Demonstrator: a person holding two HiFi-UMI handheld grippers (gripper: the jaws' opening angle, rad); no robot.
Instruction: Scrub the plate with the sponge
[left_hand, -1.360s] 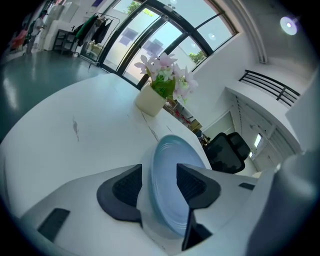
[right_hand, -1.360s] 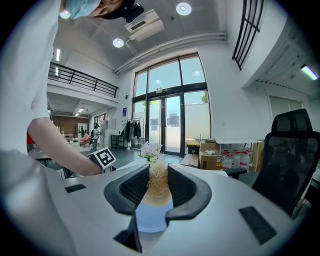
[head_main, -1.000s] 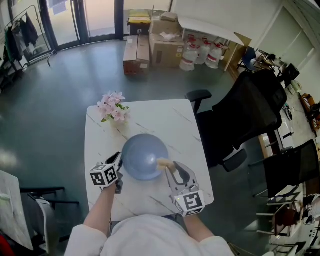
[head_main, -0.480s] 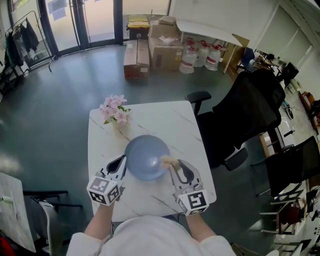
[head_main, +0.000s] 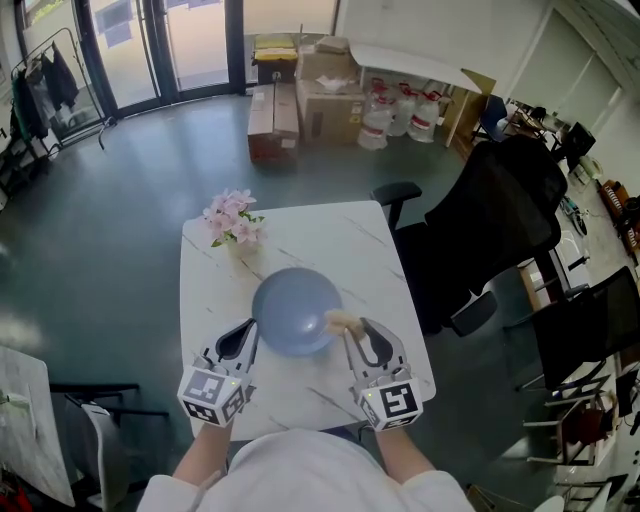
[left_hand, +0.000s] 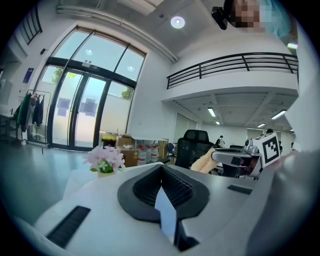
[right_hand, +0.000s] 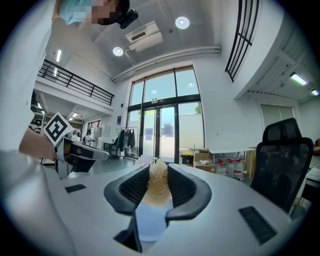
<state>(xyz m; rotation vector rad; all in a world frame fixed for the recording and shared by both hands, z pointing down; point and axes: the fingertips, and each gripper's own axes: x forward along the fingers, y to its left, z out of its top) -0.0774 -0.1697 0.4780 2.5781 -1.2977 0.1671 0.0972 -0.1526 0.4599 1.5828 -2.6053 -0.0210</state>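
A round blue-grey plate (head_main: 296, 311) lies on the white marble table (head_main: 300, 235), near its front edge. My left gripper (head_main: 249, 329) is shut on the plate's left rim; in the left gripper view a thin blue edge of the plate (left_hand: 165, 216) sits pinched between the ribbed pads of the left gripper (left_hand: 161, 172). My right gripper (head_main: 352, 328) is shut on a pale yellow sponge (head_main: 340, 320) at the plate's right rim. In the right gripper view the sponge (right_hand: 159, 186) fills the gap of the right gripper (right_hand: 159, 172), with the plate (right_hand: 150, 222) below it.
A small pot of pink flowers (head_main: 232, 220) stands at the table's far left corner. A black office chair (head_main: 495, 225) sits close to the table's right side. Cardboard boxes (head_main: 300, 90) and jugs are on the floor beyond.
My left gripper swung round to point at the plate's left rim and closed on it. The right gripper stayed at the right rim with the sponge.
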